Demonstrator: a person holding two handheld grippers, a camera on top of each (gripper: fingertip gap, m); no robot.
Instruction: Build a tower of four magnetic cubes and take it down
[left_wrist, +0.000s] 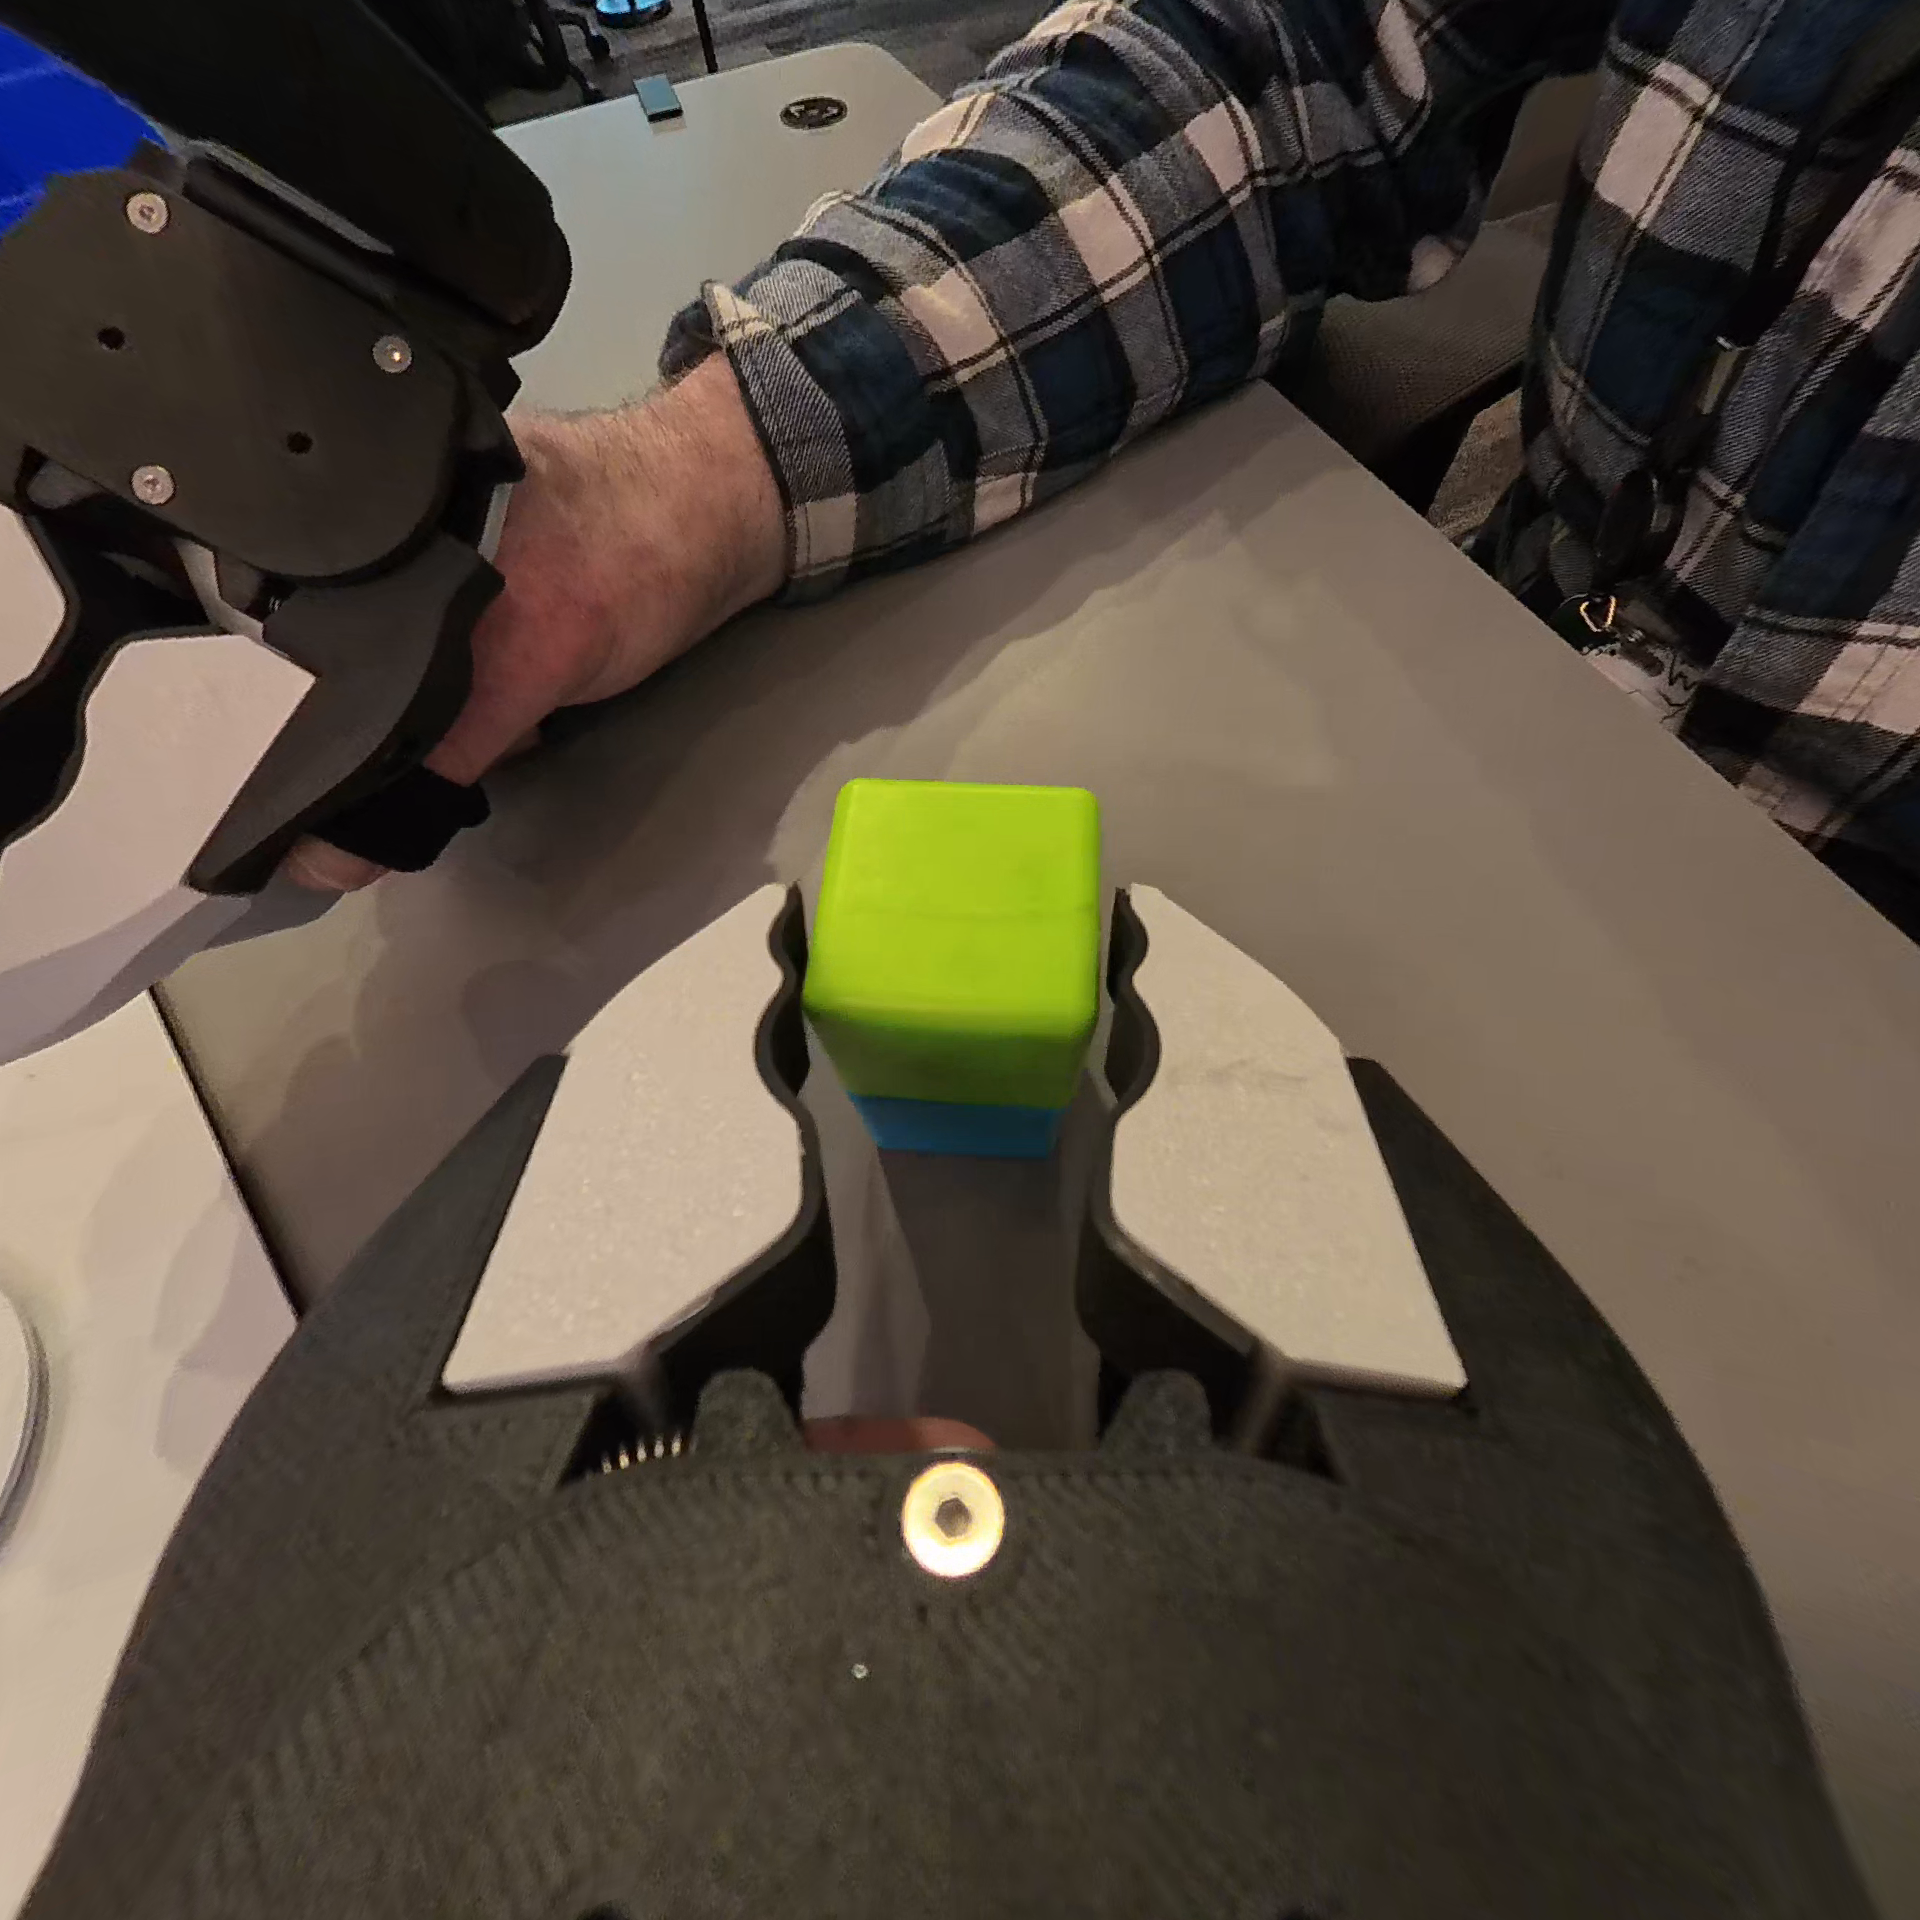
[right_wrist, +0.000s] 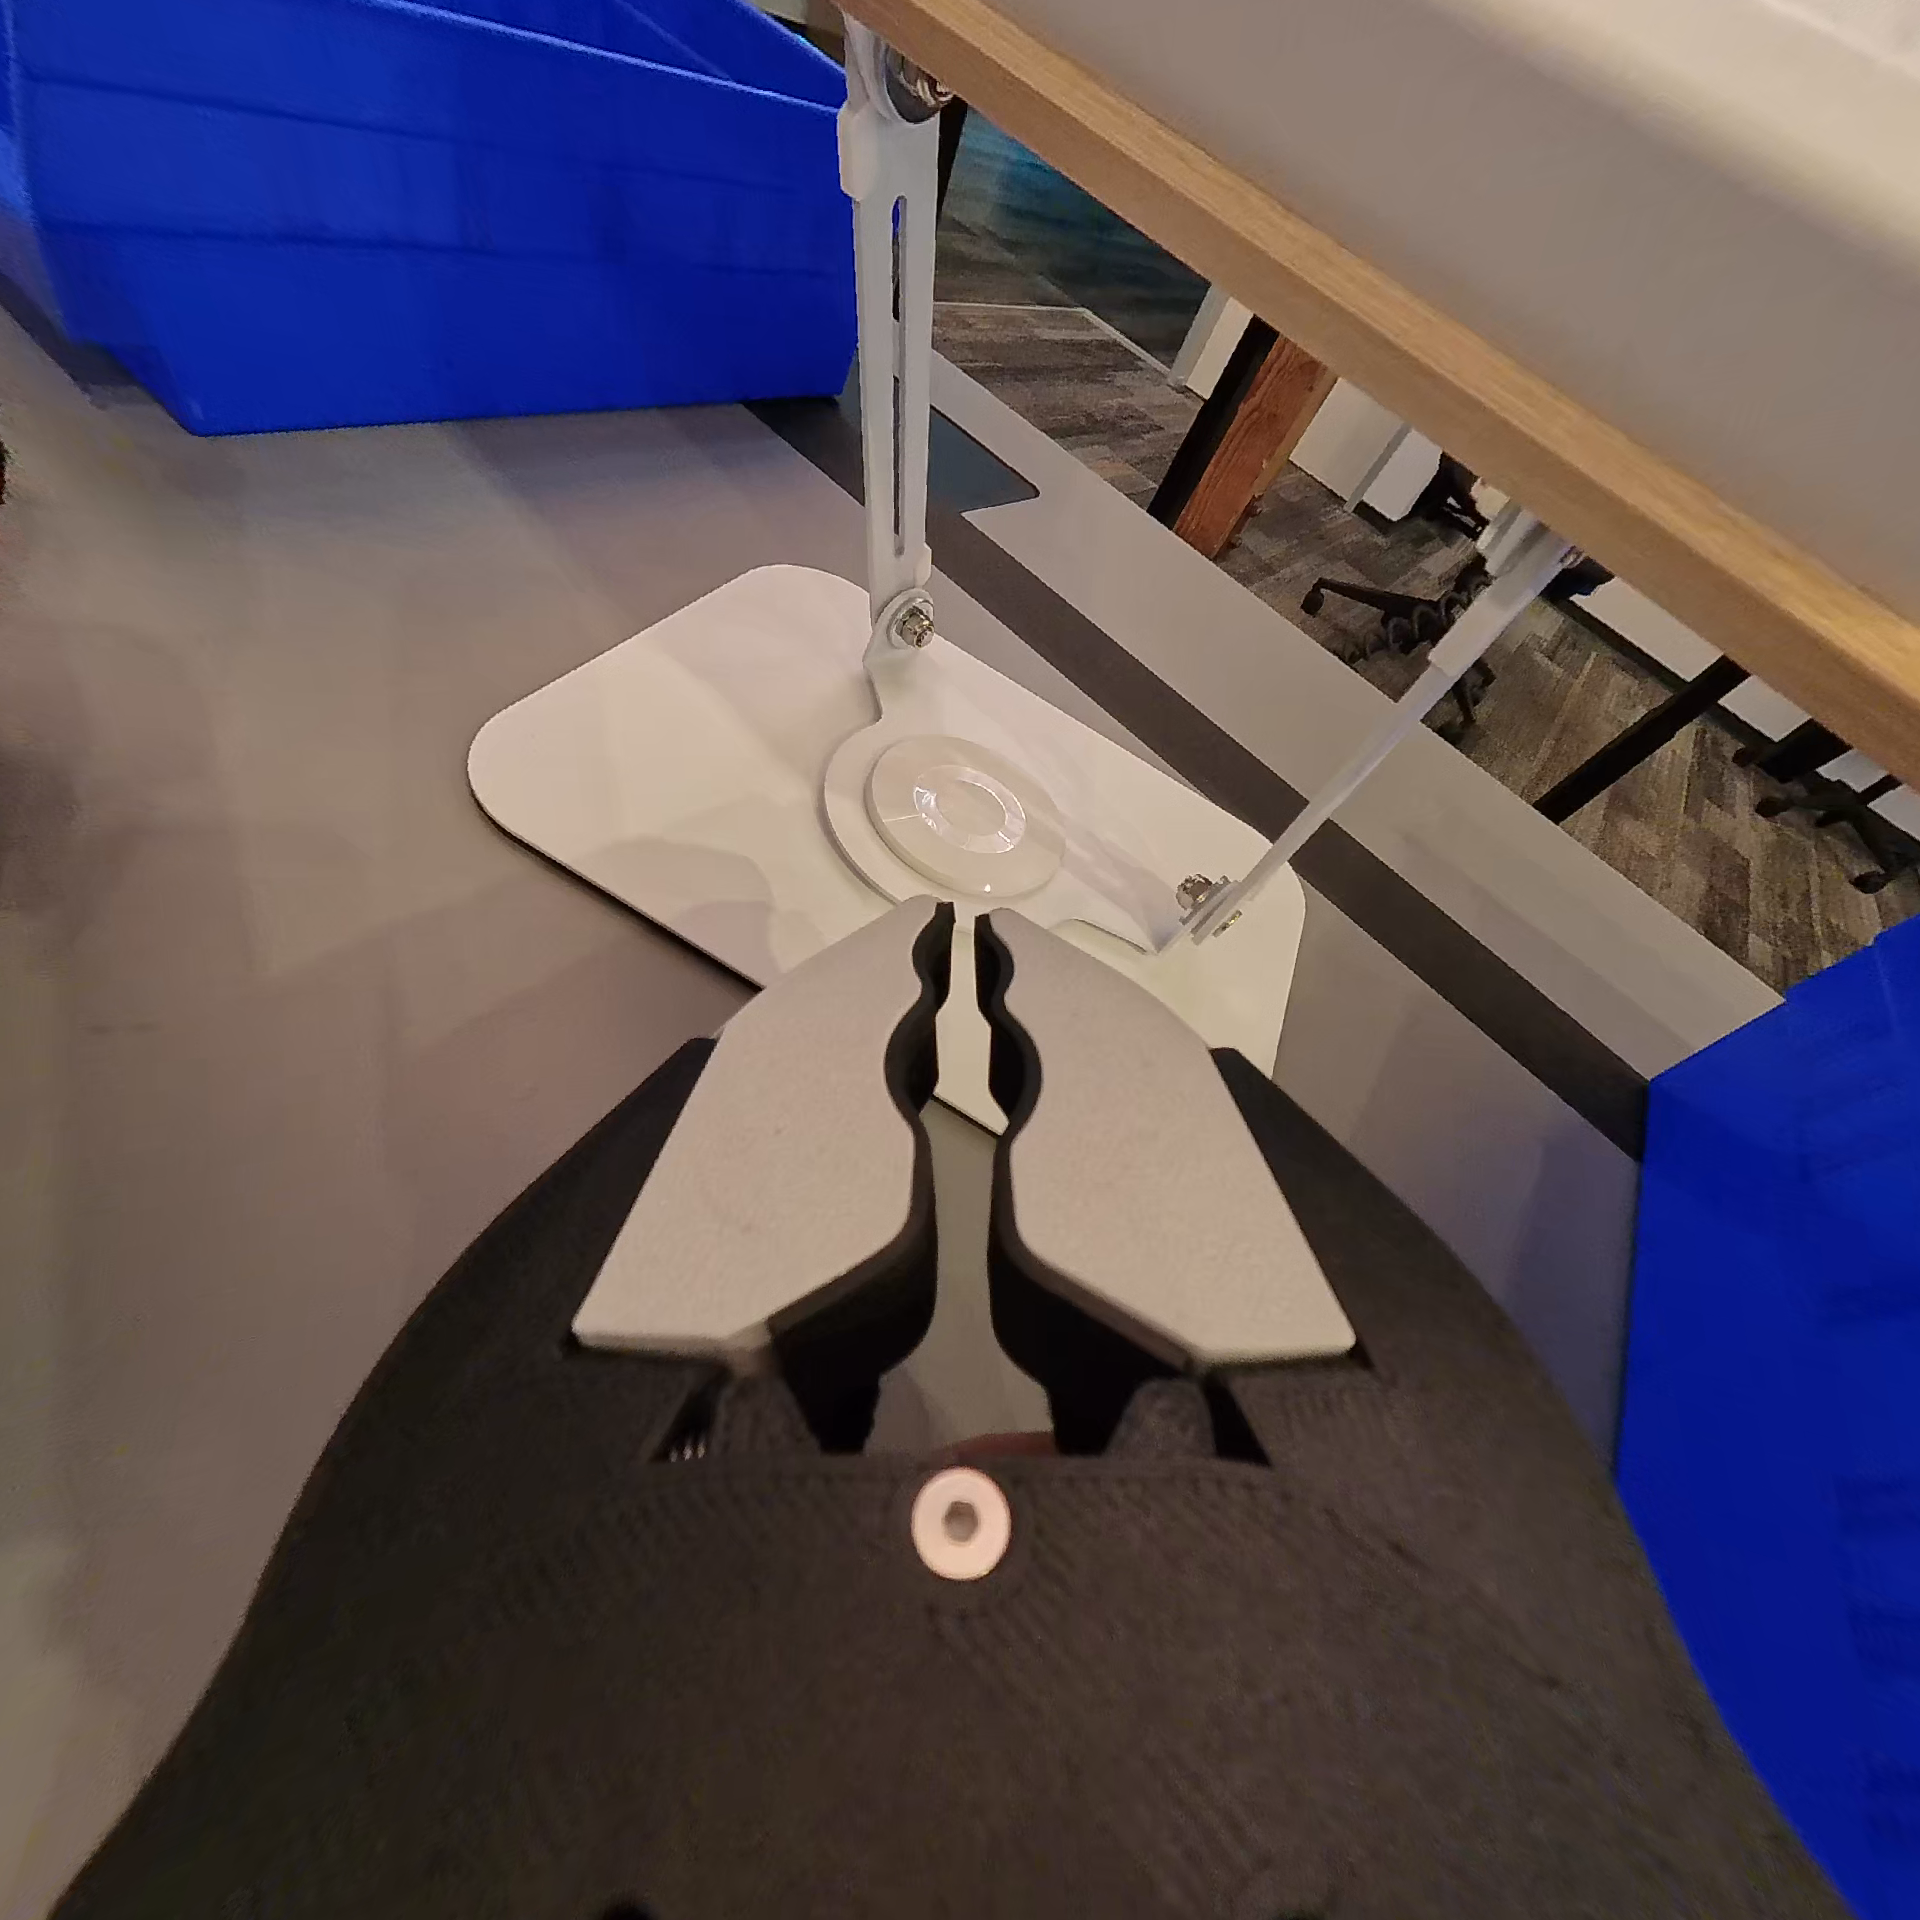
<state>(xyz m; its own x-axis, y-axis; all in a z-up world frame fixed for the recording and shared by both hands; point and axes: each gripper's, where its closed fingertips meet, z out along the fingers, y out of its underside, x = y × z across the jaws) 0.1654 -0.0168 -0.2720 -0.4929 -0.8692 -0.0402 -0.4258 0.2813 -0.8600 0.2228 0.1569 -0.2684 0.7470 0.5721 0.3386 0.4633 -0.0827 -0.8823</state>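
In the left wrist view, the left claw (left_wrist: 954, 940) grips a green cube (left_wrist: 956, 935) by its two sides, the wavy black inner edges of both fingers pressed against it. The green cube sits squarely on top of a blue cube (left_wrist: 954, 1129), of which only a thin band shows beneath it; whether anything lies under the blue cube cannot be told from here. The stack stands above the grey counter (left_wrist: 1351, 831), near the middle of the surface. To the upper left in the same view the right claw (left_wrist: 343, 831) appears from the side, held in a hand (left_wrist: 613, 582) whose wrist rests on the counter, with a plaid sleeve (left_wrist: 1039, 291) running back toward the person seated at the far edge. In the right wrist view, the right claw (right_wrist: 964, 920) is clenched with nothing between its fingers: the tips nearly meet, leaving only a narrow slit. It points at a white stand base (right_wrist: 665, 790) lying flat on the counter (right_wrist: 260, 727), with a round disc (right_wrist: 961, 816) just beyond the fingertips and thin white struts (right_wrist: 894, 364) rising to a wood-edged board (right_wrist: 1351, 312) overhead. A blue bin (right_wrist: 416, 239) sits on the counter at the upper left, and another blue bin (right_wrist: 1787, 1351) stands at the right edge.
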